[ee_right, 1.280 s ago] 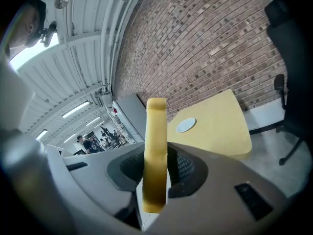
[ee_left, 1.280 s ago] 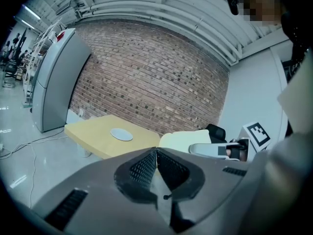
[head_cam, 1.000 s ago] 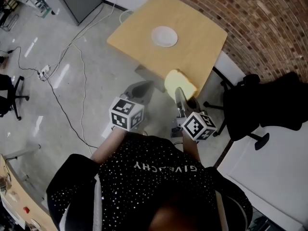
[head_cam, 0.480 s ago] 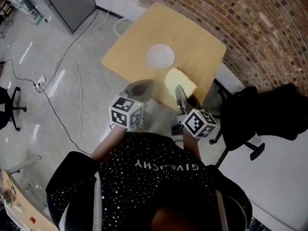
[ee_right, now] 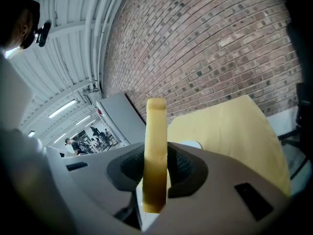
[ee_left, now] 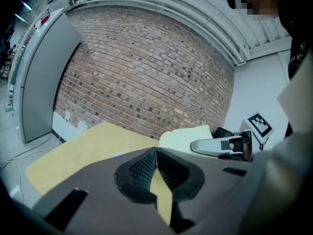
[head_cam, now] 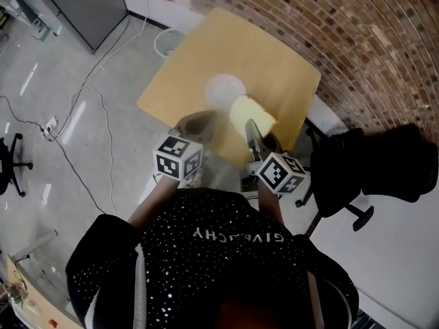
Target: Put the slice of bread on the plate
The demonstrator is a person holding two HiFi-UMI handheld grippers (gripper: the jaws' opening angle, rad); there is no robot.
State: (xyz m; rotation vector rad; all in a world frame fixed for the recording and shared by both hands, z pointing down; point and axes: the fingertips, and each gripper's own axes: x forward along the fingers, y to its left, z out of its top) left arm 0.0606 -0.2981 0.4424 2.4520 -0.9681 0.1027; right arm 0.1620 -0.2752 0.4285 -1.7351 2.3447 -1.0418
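A pale yellow slice of bread [head_cam: 248, 114] stands on edge between the jaws of my right gripper [head_cam: 252, 131], which is shut on it. In the right gripper view the bread [ee_right: 155, 151] rises upright from the pads, with the white plate [ee_right: 191, 144] just behind it. In the head view the plate [head_cam: 223, 87] lies on the wooden table [head_cam: 274, 53], and the slice hangs over the table at the plate's near right edge. My left gripper [head_cam: 195, 125] is shut and empty, held near the table's front edge. Its own view shows the pads [ee_left: 145, 166] together.
A brick wall [head_cam: 363, 26] runs behind the table. A black office chair [head_cam: 350, 166] stands at the right, a grey cabinet [head_cam: 86, 5] at the top left, a white wire bin [head_cam: 169, 42] beside the table. Cables [head_cam: 82, 94] trail on the floor.
Both grippers have moved forward toward the table. The bread, earlier at the table's near edge, now hangs beside the plate.
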